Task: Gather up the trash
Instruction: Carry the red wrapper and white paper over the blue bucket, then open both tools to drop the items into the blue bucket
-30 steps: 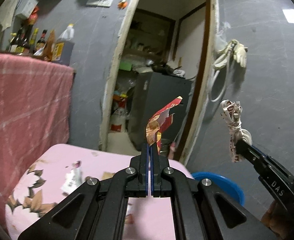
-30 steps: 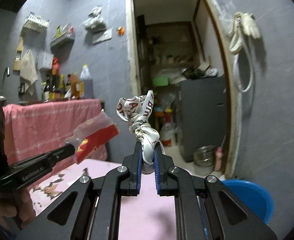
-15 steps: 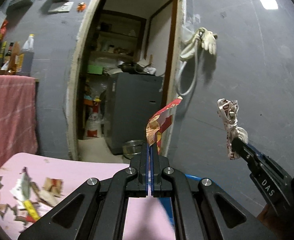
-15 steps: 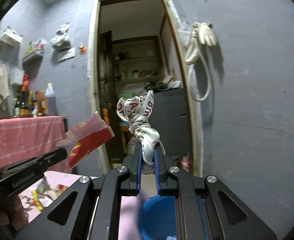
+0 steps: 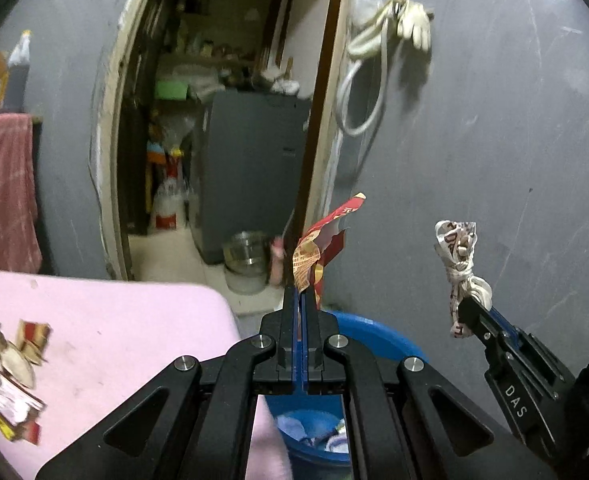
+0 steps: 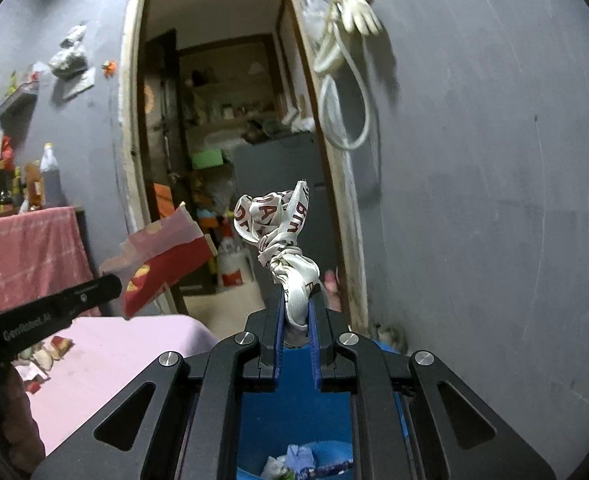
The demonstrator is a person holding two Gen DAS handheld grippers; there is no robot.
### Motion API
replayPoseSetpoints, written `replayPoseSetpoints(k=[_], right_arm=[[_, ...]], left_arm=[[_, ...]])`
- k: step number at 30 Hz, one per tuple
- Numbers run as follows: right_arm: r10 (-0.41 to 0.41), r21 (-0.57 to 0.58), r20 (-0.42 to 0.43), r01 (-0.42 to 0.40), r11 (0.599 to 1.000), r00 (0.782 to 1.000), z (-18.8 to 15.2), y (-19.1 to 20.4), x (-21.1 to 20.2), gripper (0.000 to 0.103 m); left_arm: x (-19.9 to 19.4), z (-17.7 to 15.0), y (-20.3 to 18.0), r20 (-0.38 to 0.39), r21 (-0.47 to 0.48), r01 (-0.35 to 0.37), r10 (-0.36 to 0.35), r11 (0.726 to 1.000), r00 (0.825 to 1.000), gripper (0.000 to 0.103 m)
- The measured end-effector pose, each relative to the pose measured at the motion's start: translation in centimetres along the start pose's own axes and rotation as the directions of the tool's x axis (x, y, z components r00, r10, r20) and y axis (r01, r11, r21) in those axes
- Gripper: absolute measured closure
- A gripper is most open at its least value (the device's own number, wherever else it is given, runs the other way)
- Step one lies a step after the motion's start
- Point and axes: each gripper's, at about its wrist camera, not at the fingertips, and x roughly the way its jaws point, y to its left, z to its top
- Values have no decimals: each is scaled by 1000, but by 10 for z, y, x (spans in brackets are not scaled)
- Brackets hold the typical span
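Both scraps carried over to the bin.
Torn red-and-yellow foil wrapper (image 5: 321, 247) pinched in left tool (image 5: 299, 300); knotted white printed plastic strip (image 6: 280, 240) clamped in right tool (image 6: 297, 312). Round blue plastic bin (image 5: 378, 340) now at 6 o'clock; pink-covered desk (image 5: 134, 320) swung to 8 o'clock. Release probably next.

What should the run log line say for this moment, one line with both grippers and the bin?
left gripper: shut on red wrapper | right gripper: shut on knotted white wrapper | blue bin: below both, holds trash | step: release not yet done
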Motion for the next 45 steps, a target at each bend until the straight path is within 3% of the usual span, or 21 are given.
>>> replayPoseSetpoints(k=[8, 14, 22, 26, 28, 33, 35, 38, 41, 45], right_arm=[[14, 90, -163, 0, 996, 987, -17, -21, 27, 94], [20, 112, -264, 10, 994, 964, -31, -28, 42, 93], [20, 103, -343, 16, 995, 939, -40, -26, 55, 89], [29, 117, -375, 16, 993, 926, -42, -29, 60, 78], [30, 118, -378, 16, 993, 925, -40, -29, 61, 78], [24, 115, -368, 20, 993, 930, -39, -30, 59, 75], [16, 111, -353, 25, 994, 935, -37, -29, 56, 72], [2, 103, -316, 33, 994, 949, -32, -27, 49, 56], [-9, 100, -257, 36, 994, 966, -23, -26, 37, 49], [-20, 103, -187, 40, 994, 982, -9, -21, 21, 28]], left_arm=[[47, -19, -4, -176, -7, -6, 5, 1000, 984, 103], [75, -33, 1, -299, -46, -18, 3, 999, 954, 103], [93, -45, 5, -383, -58, -31, 7, 998, 924, 103], [100, -49, 9, -413, -75, -43, 8, 996, 911, 98], [100, -50, 13, -421, -85, -45, 6, 995, 907, 93], [94, -49, 14, -411, -113, -42, -8, 993, 912, 74], [90, -46, 14, -406, -119, -45, -8, 992, 914, 73], [84, -43, 16, -395, -132, -46, -10, 990, 919, 68], [74, -38, 23, -359, -159, -39, -21, 986, 933, 58], [55, -25, 33, -294, -200, -21, -39, 980, 955, 45]])
